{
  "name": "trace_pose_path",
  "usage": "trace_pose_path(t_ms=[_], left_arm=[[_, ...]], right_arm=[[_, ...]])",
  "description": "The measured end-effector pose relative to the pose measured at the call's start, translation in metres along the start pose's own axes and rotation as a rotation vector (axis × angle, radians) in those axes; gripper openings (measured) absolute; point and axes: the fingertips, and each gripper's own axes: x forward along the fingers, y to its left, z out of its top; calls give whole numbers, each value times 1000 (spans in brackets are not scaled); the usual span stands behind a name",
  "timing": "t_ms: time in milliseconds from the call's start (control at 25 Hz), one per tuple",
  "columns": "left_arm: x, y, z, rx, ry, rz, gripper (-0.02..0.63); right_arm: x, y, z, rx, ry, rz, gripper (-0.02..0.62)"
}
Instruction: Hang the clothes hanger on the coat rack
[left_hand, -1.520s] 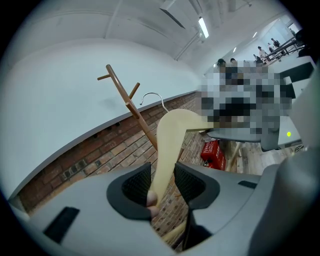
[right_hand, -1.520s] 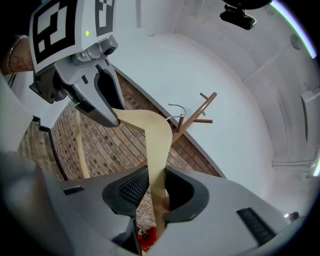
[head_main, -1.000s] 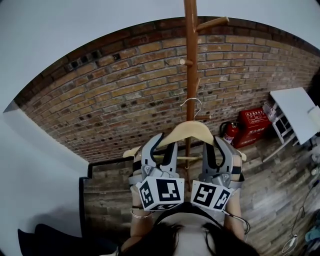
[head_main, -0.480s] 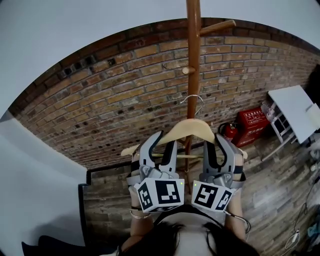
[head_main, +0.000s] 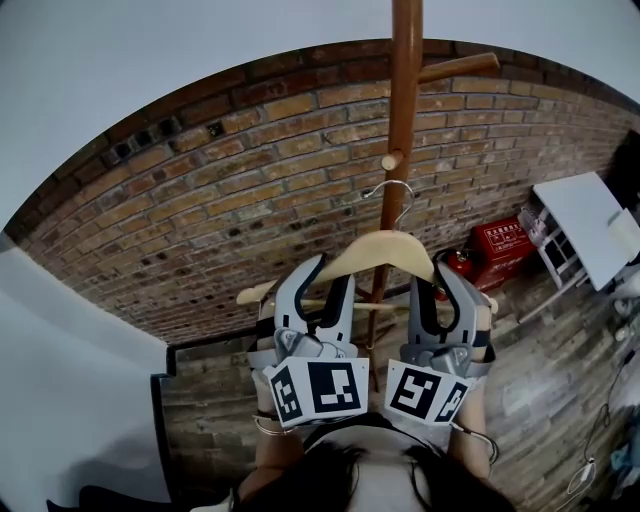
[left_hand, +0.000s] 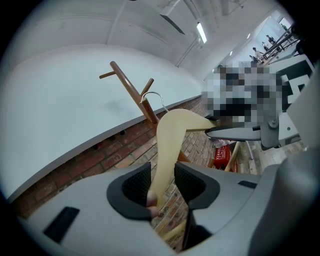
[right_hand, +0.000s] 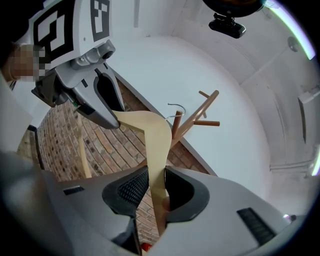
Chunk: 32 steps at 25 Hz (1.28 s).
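Left gripper (left_hand: 162, 187): jaws nearly together, clamped on the left arm of the wooden hanger (left_hand: 172, 130), which rises from between the pads. Right gripper (right_hand: 156, 192): jaws likewise narrowed onto the hanger's right arm, which stands edge-on between them. In the head view the left gripper (head_main: 325, 285) and right gripper (head_main: 440, 290) hold the hanger (head_main: 385, 250) level in the air, one on each arm. Its metal hook (head_main: 392, 190) lies just below a short peg (head_main: 392, 160) of the coat rack (head_main: 403, 120), in front of the pole; contact cannot be told. Behind stands a brick wall (head_main: 200, 200).
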Motion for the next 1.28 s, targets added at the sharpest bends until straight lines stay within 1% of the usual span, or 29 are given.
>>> trace_pose_path(t_ms=[520, 1280], left_arm=[[25, 21, 7, 8, -53, -9, 147], [49, 9, -12, -9, -22, -56, 147]], right_arm=[[27, -10, 9, -9, -8, -39, 117], [44, 4, -13, -4, 40, -16, 117]])
